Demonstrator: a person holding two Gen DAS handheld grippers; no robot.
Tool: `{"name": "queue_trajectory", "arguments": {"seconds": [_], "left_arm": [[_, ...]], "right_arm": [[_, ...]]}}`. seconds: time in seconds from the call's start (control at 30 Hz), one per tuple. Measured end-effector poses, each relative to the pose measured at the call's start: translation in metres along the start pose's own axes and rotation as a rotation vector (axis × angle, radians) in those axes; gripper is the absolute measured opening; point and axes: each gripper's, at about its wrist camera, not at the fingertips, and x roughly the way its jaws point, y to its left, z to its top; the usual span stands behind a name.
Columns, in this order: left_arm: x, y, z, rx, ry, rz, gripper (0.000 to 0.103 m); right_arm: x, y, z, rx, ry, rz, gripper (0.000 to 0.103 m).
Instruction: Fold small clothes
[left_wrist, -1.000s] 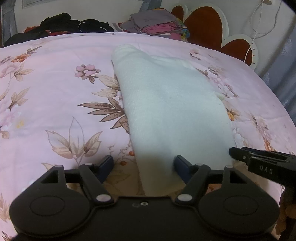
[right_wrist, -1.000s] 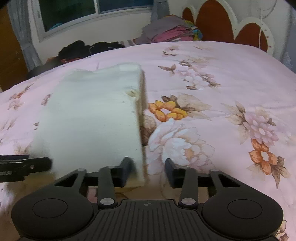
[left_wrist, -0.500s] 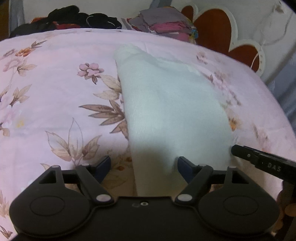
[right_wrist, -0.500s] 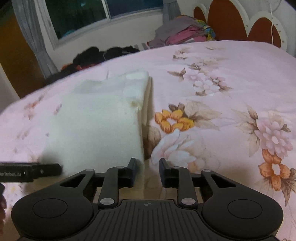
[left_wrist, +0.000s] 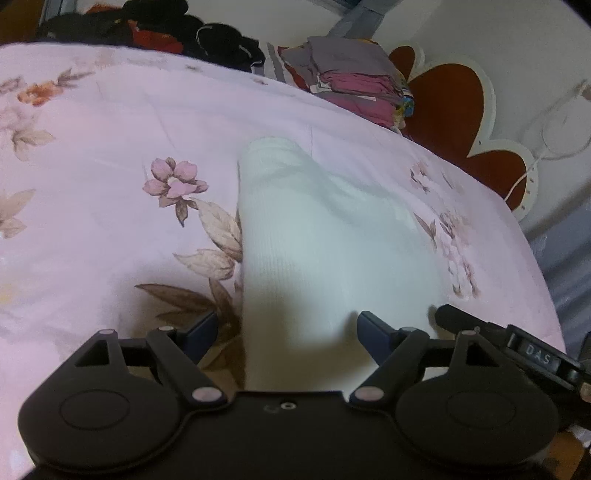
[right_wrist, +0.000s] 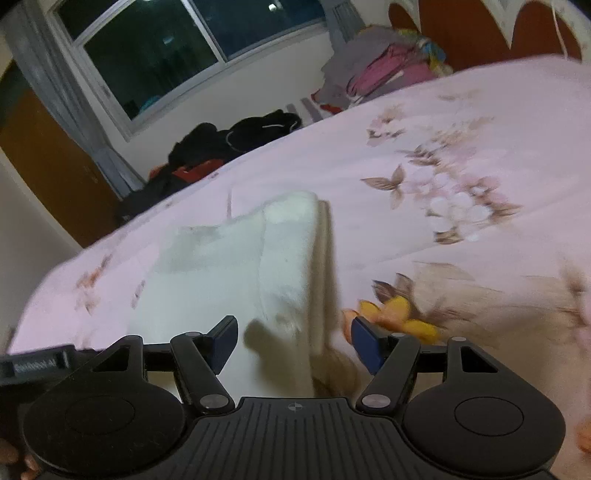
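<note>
A white folded garment (left_wrist: 325, 236) lies on the pink flowered bedspread (left_wrist: 110, 192). My left gripper (left_wrist: 286, 328) is open, its fingers set either side of the garment's near left edge. In the right wrist view the same garment (right_wrist: 229, 273) shows a folded right edge. My right gripper (right_wrist: 293, 338) is open, its fingers astride that near right edge. The right gripper's finger (left_wrist: 461, 319) shows at the right of the left wrist view. The left gripper's finger (right_wrist: 33, 367) shows at the left of the right wrist view.
A stack of folded grey and pink clothes (left_wrist: 354, 77) sits at the far edge of the bed by the heart-shaped headboard (left_wrist: 454, 99). A heap of dark clothes (left_wrist: 177, 33) lies at the far left. A window (right_wrist: 199, 44) is behind.
My right gripper was nearly shut at the garment's edge half a second ago and is now open wide. Both grippers have tilted and the views have shifted upward.
</note>
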Motion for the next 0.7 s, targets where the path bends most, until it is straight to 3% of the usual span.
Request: {"name": "queue_trajectory", "arguments": {"seconds": [0.17, 0.3, 0.33, 0.43, 0.7], "left_arm": [[0.019, 0.006, 0.005, -0.038, 0.016, -0.066, 0.079], [0.023, 0.008, 0.003, -0.056, 0.007, -0.097, 0.06], [0.023, 0.009, 0.003, -0.068, 0.005, -0.103, 0.052], [0.019, 0.009, 0.002, -0.089, 0.0, -0.123, 0.037], [-0.015, -0.003, 0.007, -0.029, -0.069, -0.109, 0.032]], "right_arm": [[0.03, -0.015, 0.006, 0.086, 0.05, 0.095, 0.067], [0.04, -0.014, 0.006, 0.087, 0.045, 0.135, 0.066], [0.041, -0.012, 0.006, 0.072, 0.05, 0.135, 0.054], [0.04, -0.011, 0.007, 0.078, 0.071, 0.158, 0.04], [0.013, 0.014, 0.011, 0.068, 0.031, 0.193, 0.033]]}}
